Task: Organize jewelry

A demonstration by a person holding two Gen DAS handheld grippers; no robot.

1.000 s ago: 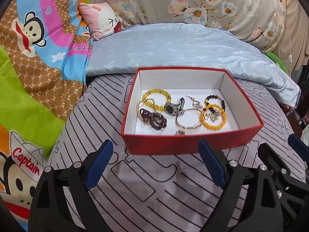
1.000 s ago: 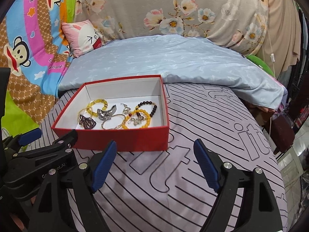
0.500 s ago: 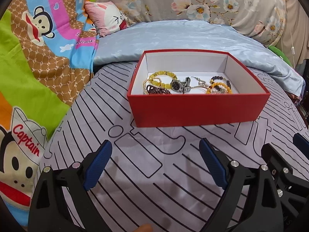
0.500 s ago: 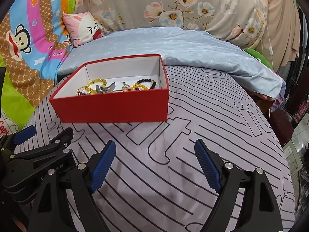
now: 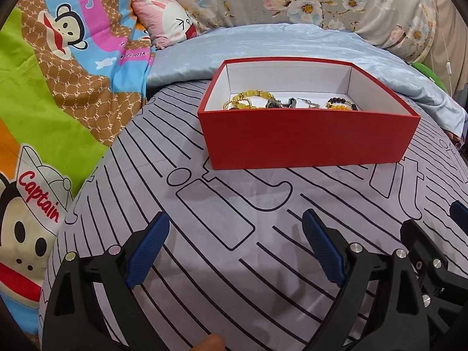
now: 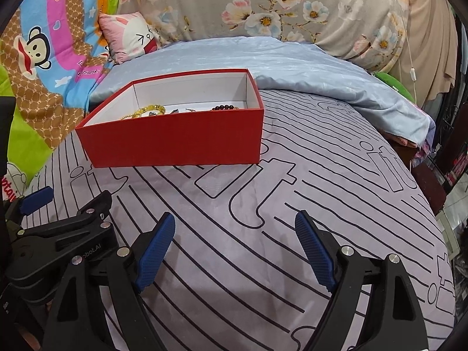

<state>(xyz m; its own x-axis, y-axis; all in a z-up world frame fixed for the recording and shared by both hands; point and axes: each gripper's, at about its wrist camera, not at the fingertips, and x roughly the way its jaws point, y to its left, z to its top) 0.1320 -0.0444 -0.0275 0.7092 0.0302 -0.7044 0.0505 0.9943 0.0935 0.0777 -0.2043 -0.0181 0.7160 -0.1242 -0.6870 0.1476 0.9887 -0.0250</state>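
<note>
A red box [image 5: 307, 137] [image 6: 175, 143] with a white inside sits on the striped bedspread. Over its near wall I see part of its jewelry: yellow bead bracelets [image 5: 248, 101] [image 6: 149, 109], a dark watch-like piece [image 5: 278, 103] and a dark bead bracelet [image 5: 340, 102] [image 6: 225, 107]; the rest is hidden by the wall. My left gripper [image 5: 235, 248] hovers low over the spread in front of the box, open and empty. My right gripper [image 6: 235, 250] is beside it to the right, also open and empty. The left gripper's body [image 6: 64, 234] shows at the lower left of the right wrist view.
The lilac bedspread with black lines [image 5: 234, 210] [image 6: 321, 193] lies between the grippers and the box. A pale blue quilt [image 5: 263, 46] lies behind the box, a cartoon monkey blanket [image 5: 58, 67] is on the left, and a pink pillow [image 5: 166, 20] sits at the back. The bed's right edge [image 6: 435, 210] drops off.
Both grippers have sunk toward the bed, so I look at the box more from the side and its near wall hides most of the jewelry. The jaws kept their width.
</note>
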